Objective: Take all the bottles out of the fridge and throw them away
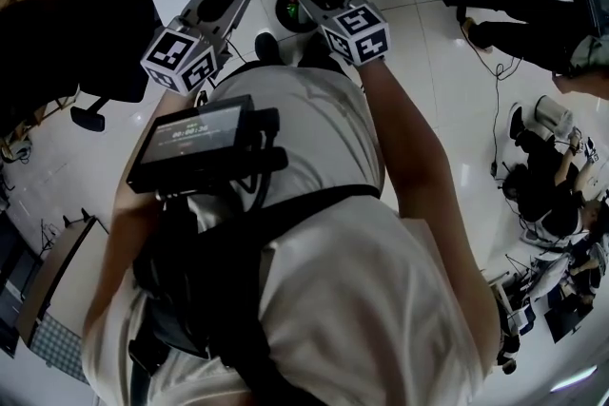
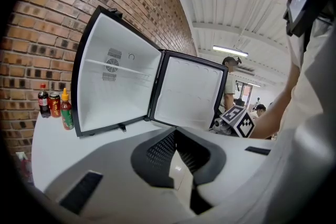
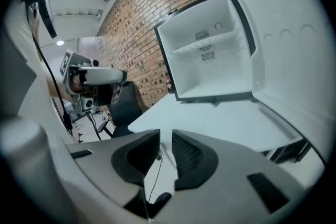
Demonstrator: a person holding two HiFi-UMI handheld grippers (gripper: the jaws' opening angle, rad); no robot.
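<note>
Bottles show in the left gripper view: a dark bottle (image 2: 43, 101) and a red sauce bottle (image 2: 66, 111) with a yellow nozzle stand upright, long axes vertical and caps up, on the white table (image 2: 52, 147) just beside the fridge (image 2: 118, 86), with a can (image 2: 54, 105) between them and rough brick behind. They are well beyond the left gripper (image 2: 175, 134), whose ribbed black pads meet at the tips on nothing. In the right gripper view the fridge has smooth white walls and its door (image 3: 283, 34) is swung wide — the right gripper (image 3: 165, 140) has its pads slightly apart, nothing between them. In the head view both grippers are held side by side ahead of the person's white shirt (image 1: 381, 299), over a glossy tiled floor (image 1: 428, 62).
</note>
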